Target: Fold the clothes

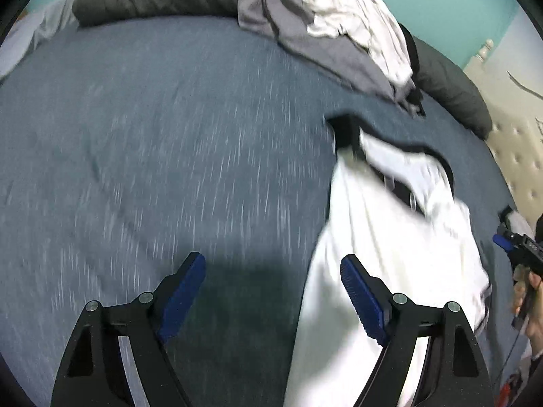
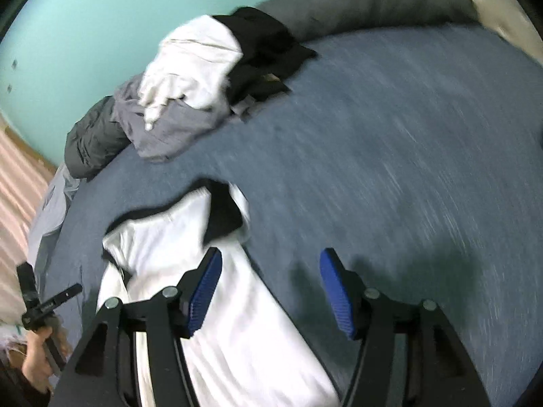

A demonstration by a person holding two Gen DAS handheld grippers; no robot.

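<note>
The white shirt with black trim (image 1: 390, 237) lies on the bed (image 1: 169, 135), loosely bunched and stretched in a long shape. It is not yet flat, and I see no clean fold in it. I take this shirt as the landmark.

The left claw (image 1: 273, 291) is spread wide and holds nothing; it hangs over the bed at the shirt's edge, with one of its blue pads in front of the white cloth and the other over the bare sheet. The right claw (image 2: 269, 293) is also spread and empty, at the other long edge of the shirt. Both views are blurred by motion, so I cannot tell if any pad touches the cloth.

Beyond the shirt, at the far side of the bed, a pile of other clothes (image 1: 322, 27) waits: grey, white and black pieces.

In my judgement the step in hand is arranging this shirt for folding. The next move probably calls for each claw to close on an edge or corner and pull the shirt smooth first.
</note>
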